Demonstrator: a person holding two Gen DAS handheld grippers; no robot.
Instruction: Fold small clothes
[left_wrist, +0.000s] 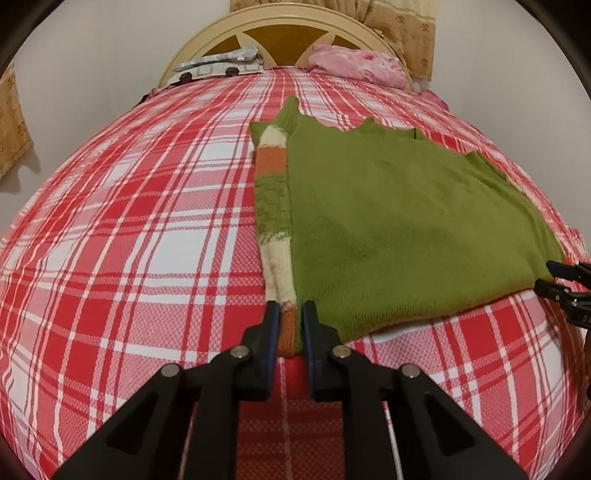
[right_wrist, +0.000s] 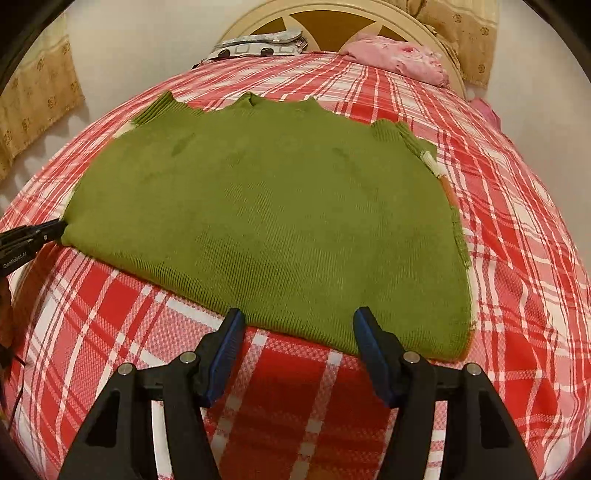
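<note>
On a bed covered by a red-and-white plaid bedspread (right_wrist: 517, 258), a small olive-green knitted sweater (right_wrist: 258, 221) lies flat, its ribbed collar pointing toward the cream, rounded headboard (right_wrist: 332, 11) and its hem toward the cameras. A sleeve banded in cream, orange and green (left_wrist: 273, 192) is folded along the sweater's left edge, and a strip of a similar sleeve peeks out along its right edge. The left gripper (left_wrist: 290, 314) sits at the sweater's near-left corner, its two black jaws drawn close together and clamped on the orange cuff end of the striped sleeve. The right gripper (right_wrist: 299, 325) hovers at the sweater's near hem, toward its right side, with its blue-padded jaws standing well apart; the hem lies just ahead of them, but the pads press on nothing. In the left view the right gripper shows at the sweater's near-right corner, just touching or just beside the fabric (which of the two I cannot tell). By my reading, the sleeves are already tucked in and the step in hand is gripping the bottom edge for the lengthwise fold. The next move seems to call for the right jaws to close on the hem, then both hands to carry it toward the collar. Beyond the sweater, against the headboard, rest a crumpled pink cloth (right_wrist: 402, 59) and a grey patterned pillow (left_wrist: 218, 64).
</note>
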